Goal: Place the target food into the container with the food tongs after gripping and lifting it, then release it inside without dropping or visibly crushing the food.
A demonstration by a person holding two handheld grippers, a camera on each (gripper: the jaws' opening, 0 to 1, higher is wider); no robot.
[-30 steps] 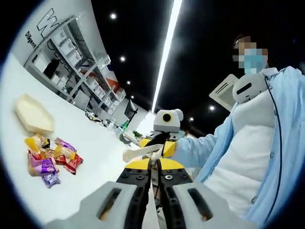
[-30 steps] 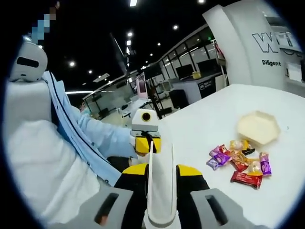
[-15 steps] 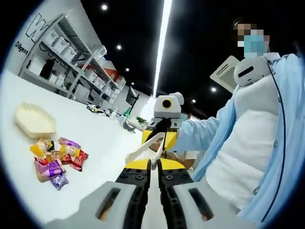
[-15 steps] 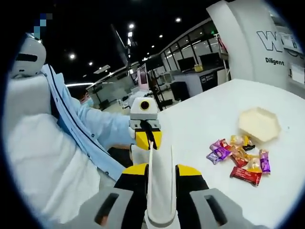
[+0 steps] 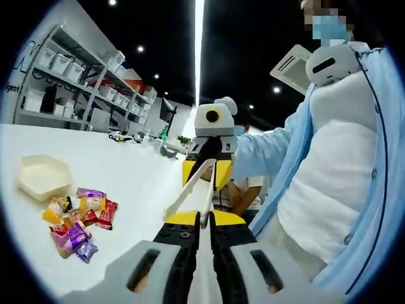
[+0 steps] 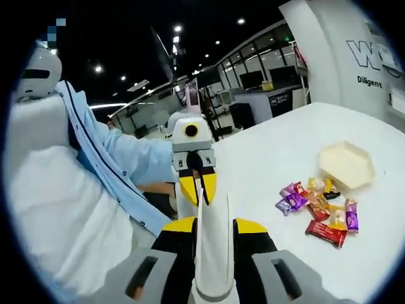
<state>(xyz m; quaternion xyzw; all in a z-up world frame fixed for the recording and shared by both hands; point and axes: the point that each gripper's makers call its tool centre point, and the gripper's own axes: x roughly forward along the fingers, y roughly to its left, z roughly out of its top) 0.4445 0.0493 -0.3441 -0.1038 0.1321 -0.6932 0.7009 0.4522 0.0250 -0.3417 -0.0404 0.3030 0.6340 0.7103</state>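
Two grippers are held facing each other above a white table [image 6: 266, 164], cream food tongs [image 6: 212, 250] between them.
The right gripper [image 6: 212, 240] is clamped on the tongs' handle; the left gripper [image 5: 201, 235] is pinched narrow beside the tongs' tips. Wrapped candies [image 6: 319, 212] lie near an empty cream container [image 6: 345, 166], farther right.

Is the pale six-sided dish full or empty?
Empty. The pale six-sided dish shows only its bare inside, and the colourful wrapped sweets lie in a heap beside it on the white table.
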